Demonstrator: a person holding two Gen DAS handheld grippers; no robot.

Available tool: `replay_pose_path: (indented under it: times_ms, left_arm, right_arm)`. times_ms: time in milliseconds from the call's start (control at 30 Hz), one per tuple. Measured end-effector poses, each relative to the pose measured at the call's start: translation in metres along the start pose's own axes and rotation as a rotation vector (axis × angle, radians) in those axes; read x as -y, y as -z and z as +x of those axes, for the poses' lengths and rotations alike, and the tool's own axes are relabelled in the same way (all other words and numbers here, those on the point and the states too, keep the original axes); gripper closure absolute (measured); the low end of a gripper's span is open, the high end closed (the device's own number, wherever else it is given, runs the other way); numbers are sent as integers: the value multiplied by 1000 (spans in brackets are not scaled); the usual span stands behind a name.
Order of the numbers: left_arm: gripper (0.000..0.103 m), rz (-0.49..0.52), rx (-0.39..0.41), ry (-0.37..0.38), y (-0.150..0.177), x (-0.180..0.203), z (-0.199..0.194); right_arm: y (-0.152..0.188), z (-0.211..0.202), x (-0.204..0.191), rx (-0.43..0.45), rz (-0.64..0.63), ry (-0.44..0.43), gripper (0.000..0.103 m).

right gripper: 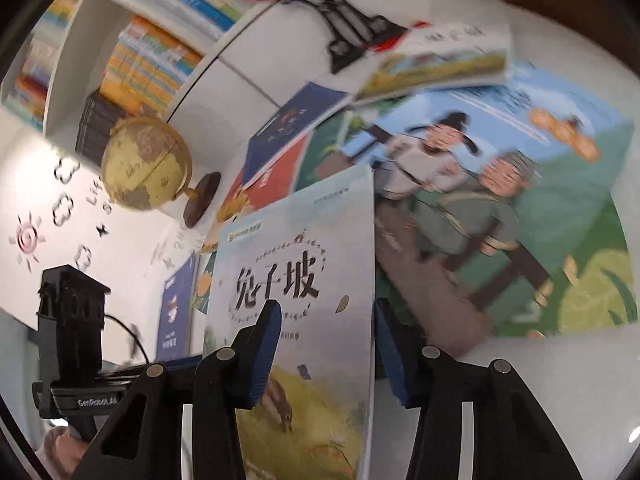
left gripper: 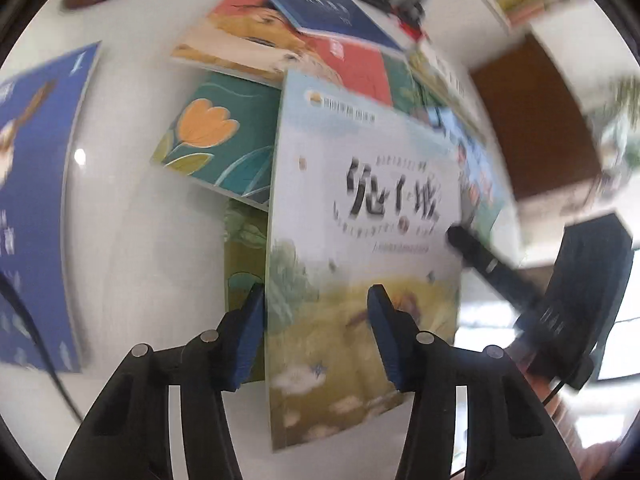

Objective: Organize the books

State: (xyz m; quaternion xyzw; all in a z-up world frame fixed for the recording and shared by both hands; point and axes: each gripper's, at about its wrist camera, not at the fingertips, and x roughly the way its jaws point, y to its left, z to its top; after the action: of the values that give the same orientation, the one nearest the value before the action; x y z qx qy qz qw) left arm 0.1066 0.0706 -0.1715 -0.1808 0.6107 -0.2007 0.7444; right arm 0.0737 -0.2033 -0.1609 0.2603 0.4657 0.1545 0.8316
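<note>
White tabletop (left gripper: pixel 132 208) is covered with loose books. Nearest, the left gripper (left gripper: pixel 316 334) and right gripper (right gripper: pixel 326 350) each straddle one side edge of the pale book (right gripper: pixel 296 280); contact is unclear. Farther, scattered books (left gripper: pixel 304 28) remain unsorted, bookshelf (right gripper: pixel 132 64) beyond.

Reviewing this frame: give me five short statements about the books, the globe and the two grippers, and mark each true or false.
1. The pale book with the rabbit cover lies between the left gripper fingers. True.
2. The right gripper is closed on the globe. False: the globe stands apart near the shelf; the same pale book is between its fingers.
3. A teal book with an orange tulip lies under other books. True.
4. The table is dark wood. False: it is white.
5. The shelf stands empty. False: it holds rows of books.
</note>
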Motion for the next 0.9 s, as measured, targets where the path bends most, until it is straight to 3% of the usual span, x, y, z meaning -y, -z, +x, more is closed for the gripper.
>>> replay_pose_path:
  times_ms: [100, 167, 233, 333, 367, 433, 500, 533, 567, 633, 667, 733, 900]
  left_arm:
    - [56, 56, 3, -47, 3, 8, 1]
    - [56, 98, 6, -66, 5, 13, 3]
    - [56, 90, 11, -55, 5, 13, 4]
    - [56, 61, 24, -41, 8, 8, 2]
    - [56, 63, 26, -40, 6, 9, 3]
    - [56, 85, 27, -48, 9, 9, 1]
    - [56, 97, 18, -55, 11, 11, -1]
    - [56, 88, 19, -41, 12, 11, -5]
    - [56, 84, 27, -20, 15, 10, -8]
    - [56, 67, 63, 28, 22, 12, -18]
    - [56, 61, 79, 32, 24, 14, -20]
    - [56, 55, 115, 37, 29, 16, -28]
    - [56, 85, 162, -13, 33, 16, -47]
  right_arm:
    - [-3, 5, -21, -56, -108, 75, 48]
    - [-2, 2, -18, -106, -102, 70, 48]
    - [4, -2, 1, -157, 3, 16, 48]
    - [18, -15, 26, -149, 135, -27, 48]
    - [24, -13, 32, -176, 160, -24, 48]
    - [33, -12, 36, -174, 188, -105, 48]
    - [35, -11, 30, -172, 162, -92, 56]
    - [34, -16, 20, -155, 93, -49, 66]
    - [32, -24, 11, -123, 30, -38, 82]
    - [25, -44, 1, -65, -4, -110, 98]
    - [22, -50, -3, -53, -10, -134, 98]
    - [18, -57, -19, -49, -73, -92, 98]
    - [24, -49, -36, -84, -107, -107, 98]
